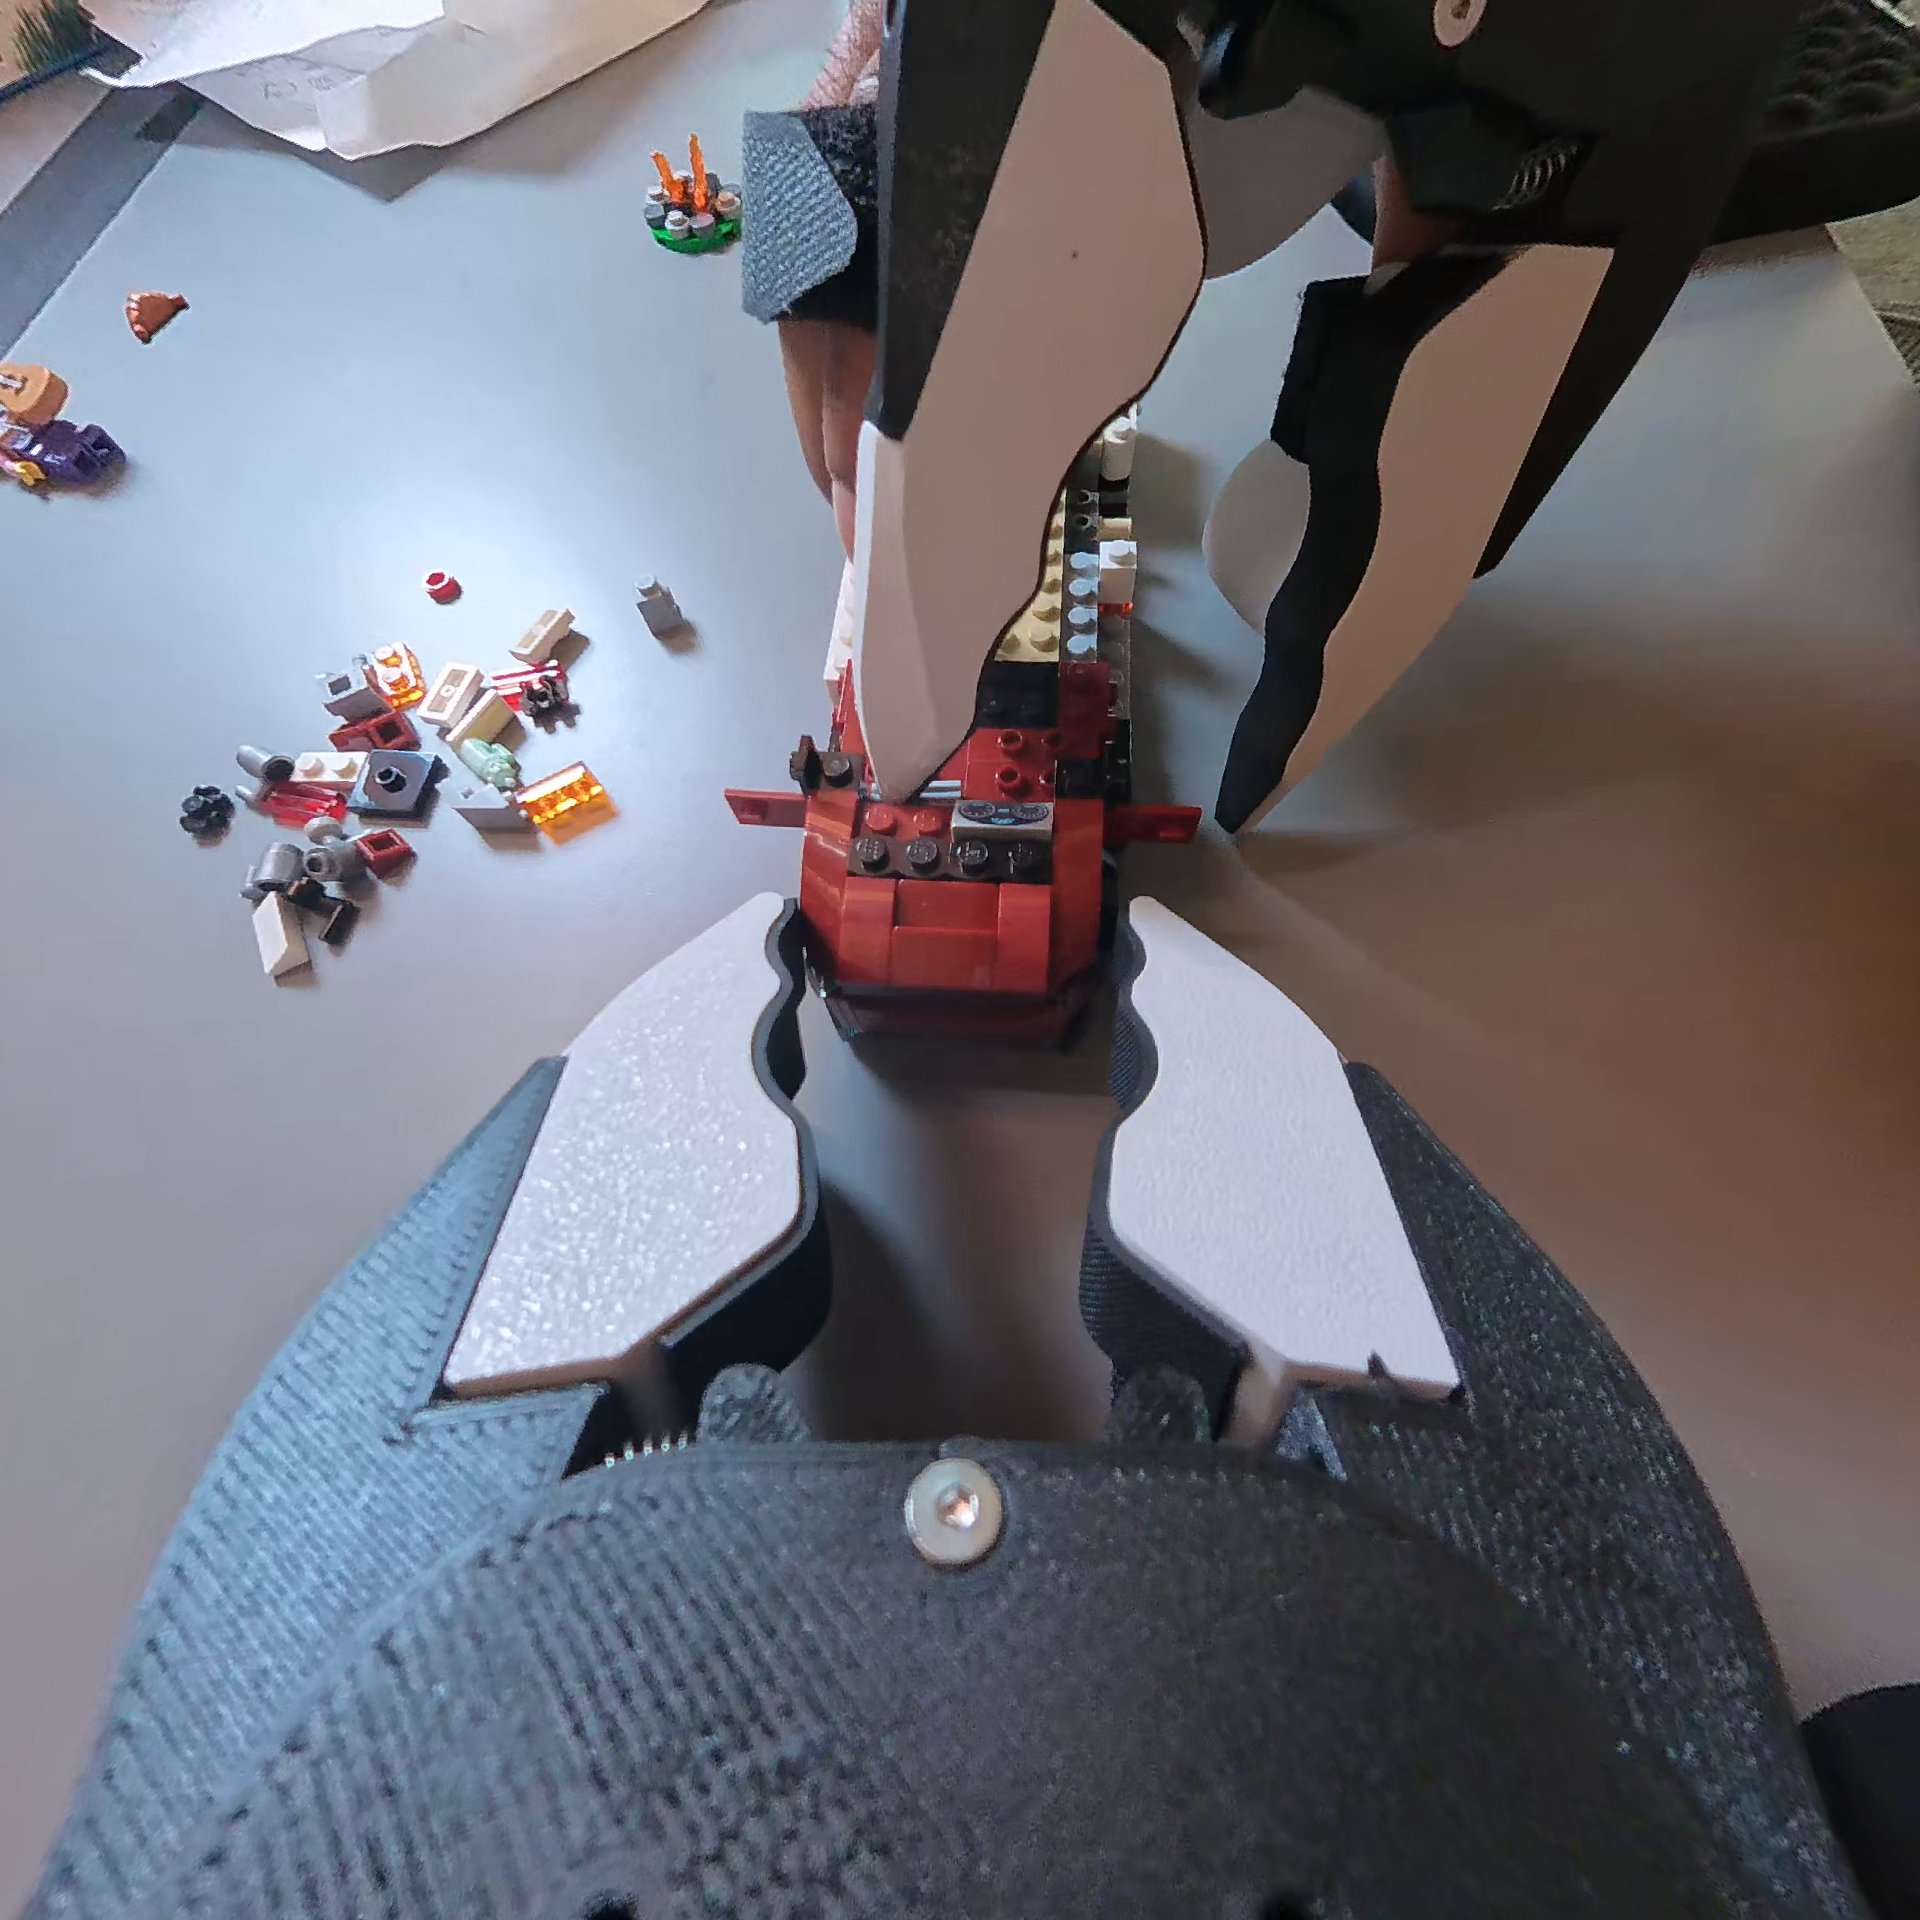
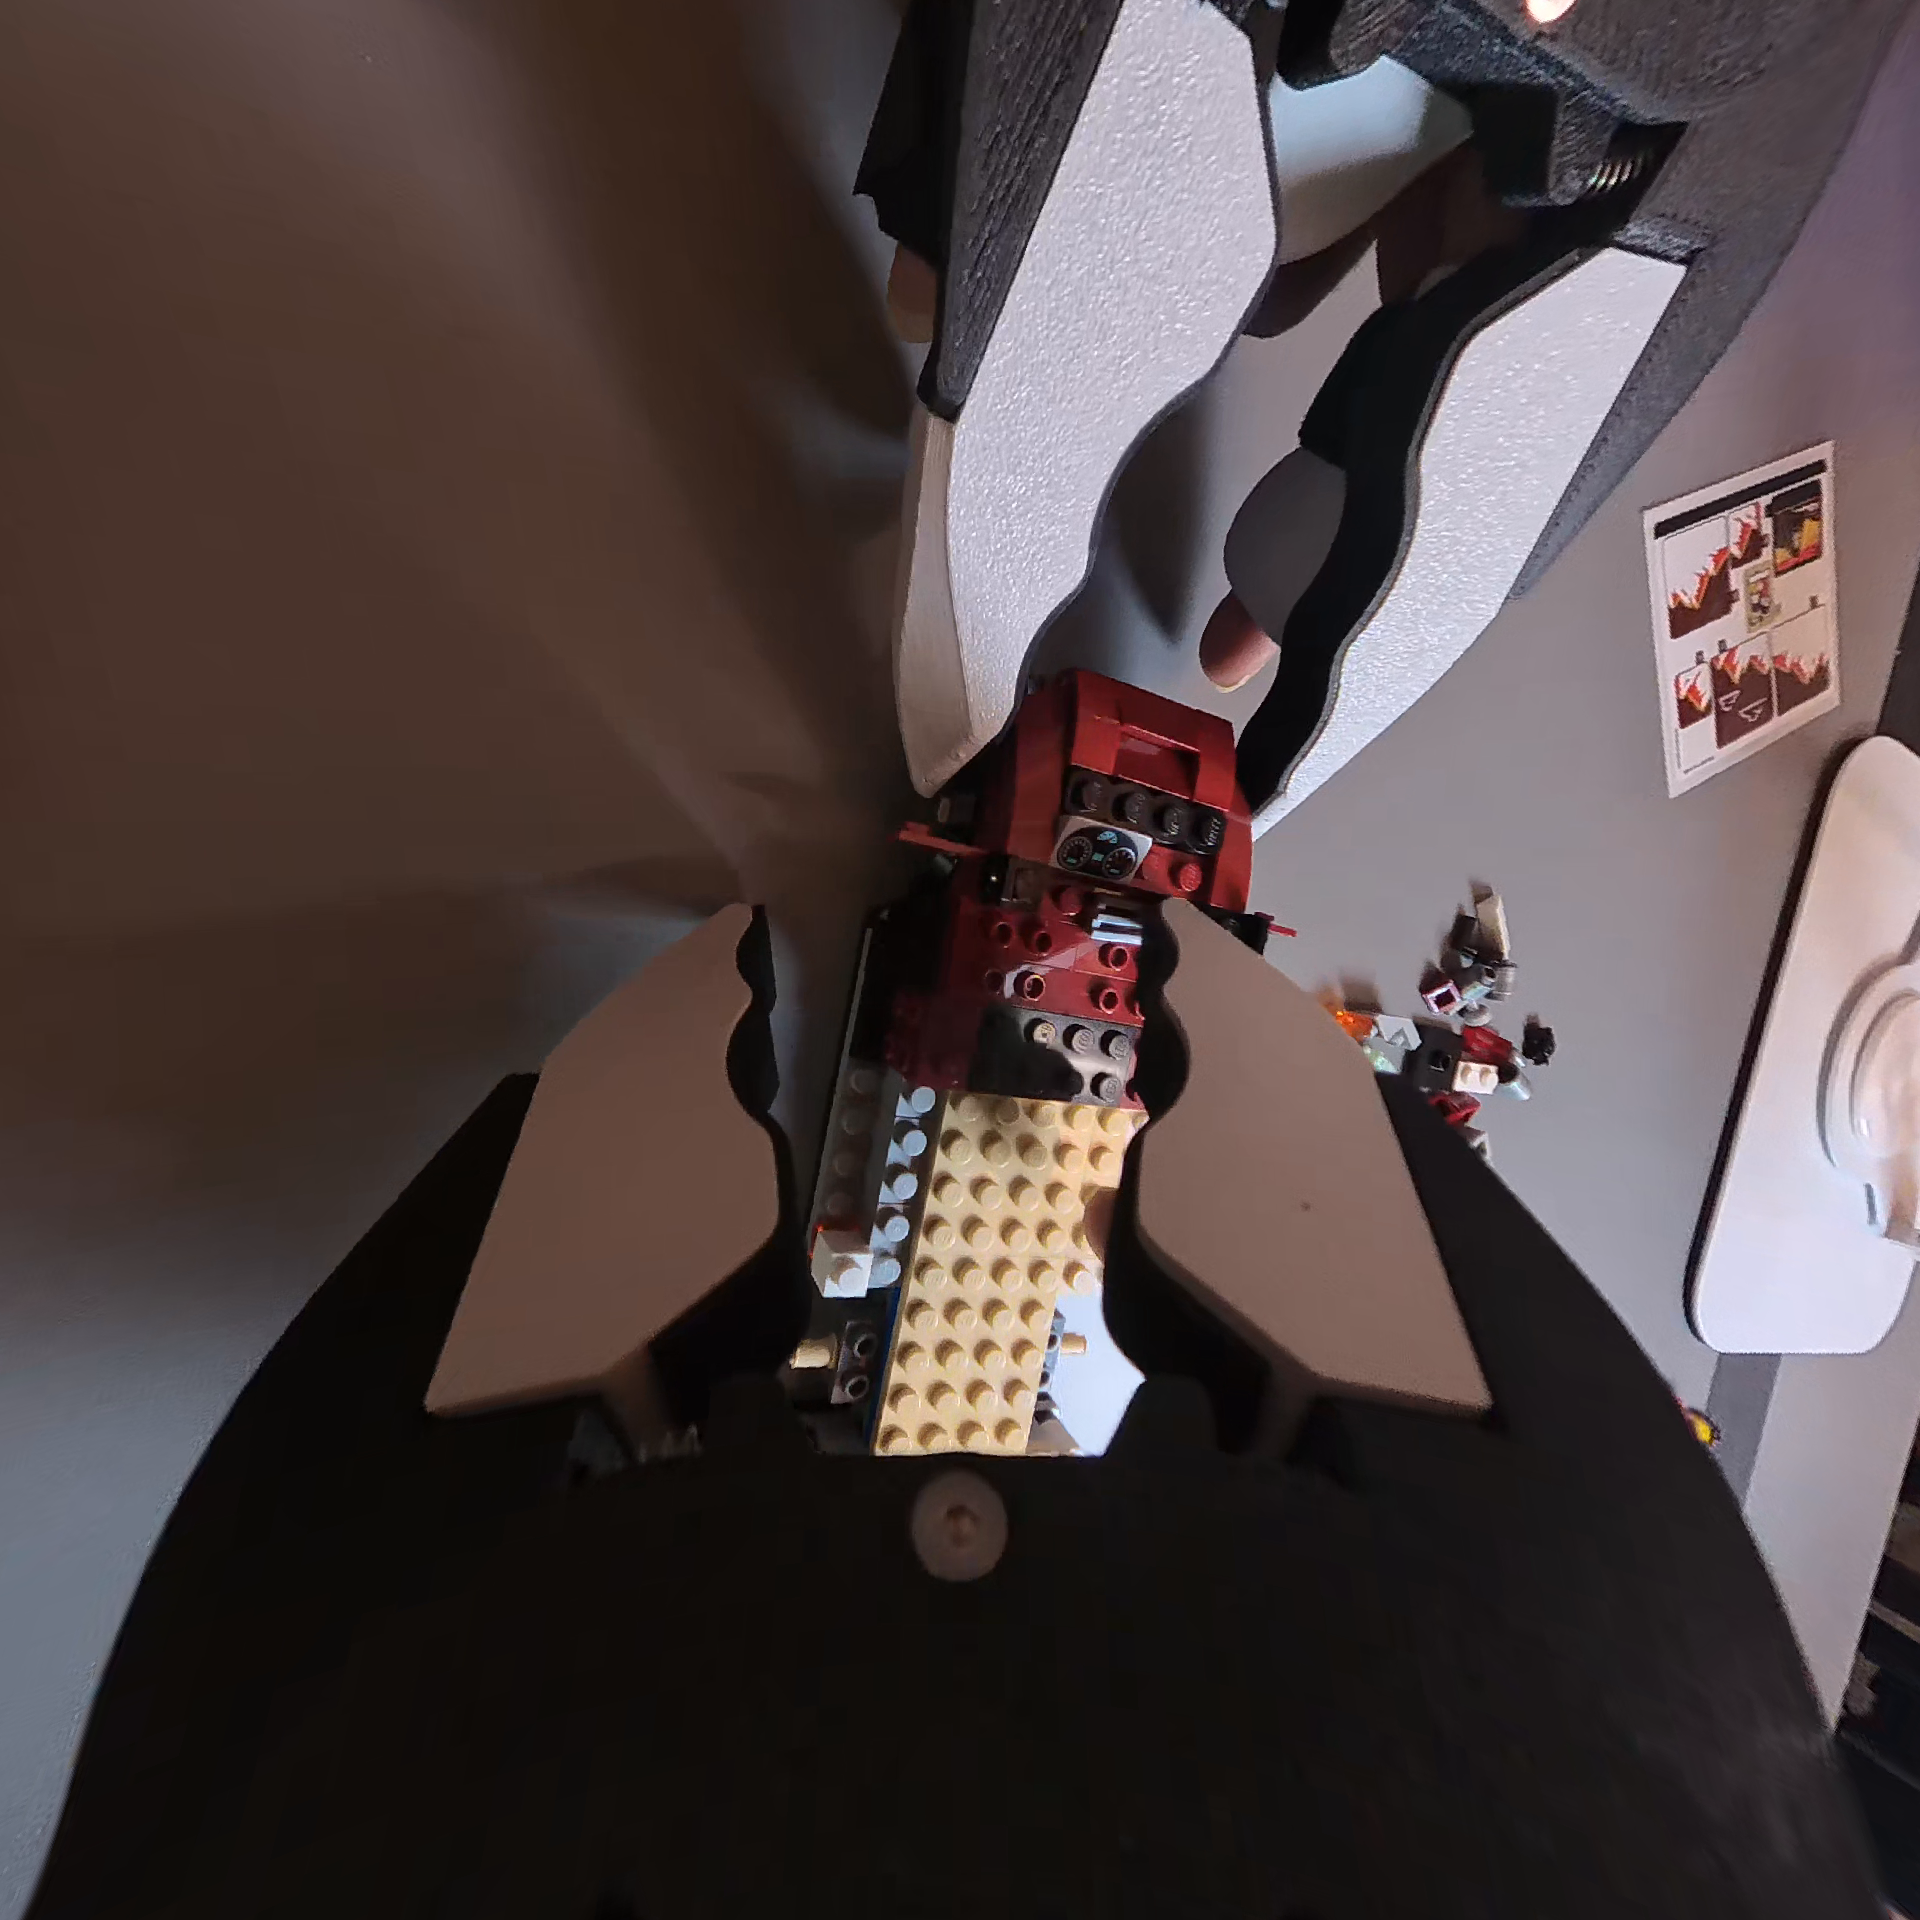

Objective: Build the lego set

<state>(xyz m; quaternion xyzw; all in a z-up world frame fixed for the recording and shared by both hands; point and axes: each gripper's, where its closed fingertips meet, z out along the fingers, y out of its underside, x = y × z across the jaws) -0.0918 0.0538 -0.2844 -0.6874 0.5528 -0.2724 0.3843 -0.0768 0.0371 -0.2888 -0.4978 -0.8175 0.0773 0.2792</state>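
Brick-built vehicle (image 1: 951, 894), dark red at the nose with a tan studded plate behind, sits at the centre of the left wrist view on the grey counter (image 1: 416, 436), and your left gripper (image 1: 956, 935) has its fingers clamped on the red nose, one pad against each side. Your right gripper (image 1: 1060, 821) comes down from the top of that frame with its fingers apart: the white fingertip (image 1: 904, 748) touches the studs just behind the small grey dashboard tile (image 1: 1003, 819), while the other finger stands on the counter to the right of the model, clear of it.

In the right wrist view your right gripper (image 2: 961, 935) straddles the vehicle (image 2: 1049, 997) from above, gripping nothing, and your left gripper (image 2: 1101, 769) pinches the nose at upper centre.

Loose bricks (image 1: 416, 769) lie scattered at centre left of the left wrist view, a small campfire build (image 1: 694, 208) near the top, crumpled white paper (image 1: 395, 73) at upper left. A printed instruction sheet (image 2: 1745, 613) lies at right in the right wrist view
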